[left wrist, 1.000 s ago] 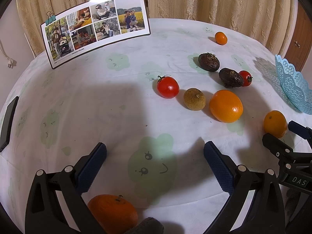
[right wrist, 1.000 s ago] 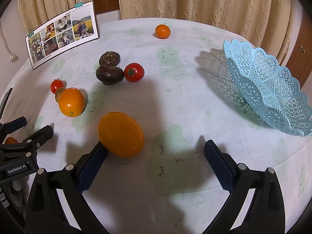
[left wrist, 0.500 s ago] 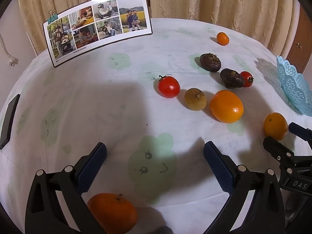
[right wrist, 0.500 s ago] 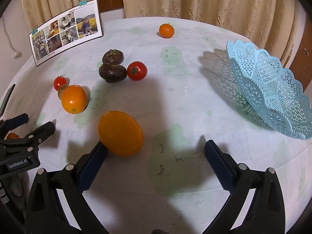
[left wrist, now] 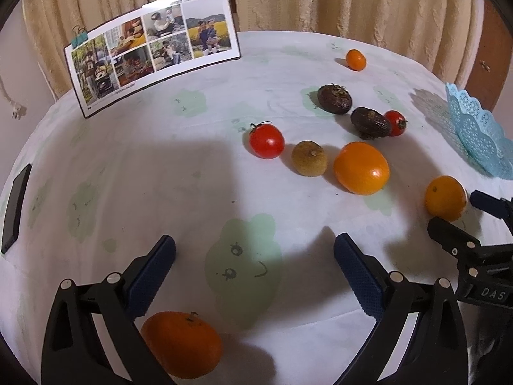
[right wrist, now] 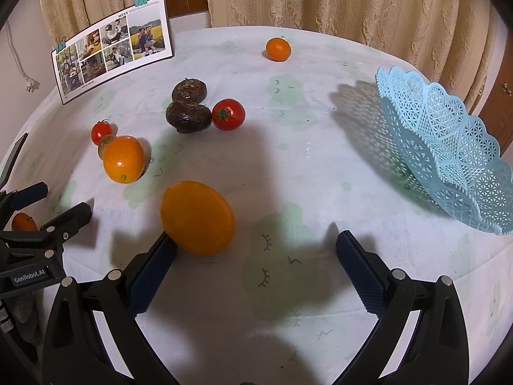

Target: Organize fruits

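Hovering spread wide, the right gripper (right wrist: 256, 256) has its left pad touching the orange (right wrist: 197, 218), with bare cloth ahead and the blue basket (right wrist: 449, 147) at far right. The left gripper (left wrist: 255, 263), equally spread, stays over the cloth as before; the mandarin (left wrist: 181, 343) sits under its left finger.

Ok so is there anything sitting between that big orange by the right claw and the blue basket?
Nothing visible does. The big orange sits by the right claw's left finger, and the tablecloth between it and the blue basket is bare. The other fruits lie to the left or farther back.
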A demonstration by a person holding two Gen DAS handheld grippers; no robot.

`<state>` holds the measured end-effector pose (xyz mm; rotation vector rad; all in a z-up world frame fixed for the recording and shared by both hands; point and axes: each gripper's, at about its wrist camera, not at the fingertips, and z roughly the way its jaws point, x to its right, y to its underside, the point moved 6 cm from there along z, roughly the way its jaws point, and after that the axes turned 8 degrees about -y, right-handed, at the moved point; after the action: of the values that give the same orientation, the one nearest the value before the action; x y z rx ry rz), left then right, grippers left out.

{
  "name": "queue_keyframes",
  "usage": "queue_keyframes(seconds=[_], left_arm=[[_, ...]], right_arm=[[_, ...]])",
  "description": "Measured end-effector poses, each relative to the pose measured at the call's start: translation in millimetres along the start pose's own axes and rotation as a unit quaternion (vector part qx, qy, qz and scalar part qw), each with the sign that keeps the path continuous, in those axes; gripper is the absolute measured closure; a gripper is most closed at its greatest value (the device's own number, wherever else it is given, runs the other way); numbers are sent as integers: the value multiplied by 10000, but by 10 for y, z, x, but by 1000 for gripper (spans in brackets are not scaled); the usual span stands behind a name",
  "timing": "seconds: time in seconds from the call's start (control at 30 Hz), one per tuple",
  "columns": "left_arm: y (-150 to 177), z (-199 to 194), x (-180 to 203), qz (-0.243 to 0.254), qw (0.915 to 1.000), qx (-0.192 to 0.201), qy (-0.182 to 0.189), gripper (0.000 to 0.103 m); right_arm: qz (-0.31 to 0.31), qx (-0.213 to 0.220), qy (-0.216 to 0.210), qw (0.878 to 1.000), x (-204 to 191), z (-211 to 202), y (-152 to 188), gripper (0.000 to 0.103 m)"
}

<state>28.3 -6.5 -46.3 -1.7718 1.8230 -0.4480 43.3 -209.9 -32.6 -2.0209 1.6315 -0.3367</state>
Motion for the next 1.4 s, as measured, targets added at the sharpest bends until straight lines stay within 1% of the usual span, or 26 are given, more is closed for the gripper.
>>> queue_keyframes(seconds=[0.13,0.2,0.43,0.6,0.73,0.9,0.97,1.0,1.07,1.13,1.17,1.23,1.3,1.37,1.4], left_arm=[[-21,-56,22,126,9998,134,-66,5],[-33,-84,3,91,9998,163,-79,5],[-104,-279,-104,-63,9989,430,-171,5],[-101,-364,-149,-65,9984,524,-219,5],[-102,-422,-215,-123,9979,588,-254,5],[-129,-484,-442,-337,9971,629,-265,5],[-147,-503,-620,-510,9961,649,-327,5],[-155,-510,-719,-588,9952,672,-388,5],[-156,-515,-850,-664,9942,702,-475,5],[-150,-501,-951,-712,9941,668,-479,5],[-142,-489,-997,-748,9942,631,-454,5],[-102,-487,-1059,-789,9948,544,-349,5],[-50,-495,-1071,-776,9958,442,-203,5],[20,-536,-1046,-694,9969,375,-47,5],[41,-550,-1021,-643,9973,355,4,5]], right_arm=[[-23,160,-311,9994,-80,-97,50,2],[-32,255,-440,9987,-131,-147,71,2],[-10,783,-885,9930,-265,-377,70,2],[-82,841,-1021,9912,-382,-451,80,2],[-146,803,-1116,9904,-481,-457,97,2],[-278,761,-1047,9912,-572,-411,67,4],[-309,695,-1024,9918,-598,-369,57,12],[-308,650,-1007,9923,-603,-341,54,14],[-267,479,-986,9936,-602,-243,53,26],[-205,319,-957,9947,-591,-150,63,30],[-197,272,-942,9950,-590,-125,67,33],[-201,227,-910,9954,-588,-100,76,34],[-219,258,-876,9956,-585,-114,68,40],[-205,260,-869,9957,-579,-123,65,52],[-183,255,-880,9956,-570,-127,66,54]])
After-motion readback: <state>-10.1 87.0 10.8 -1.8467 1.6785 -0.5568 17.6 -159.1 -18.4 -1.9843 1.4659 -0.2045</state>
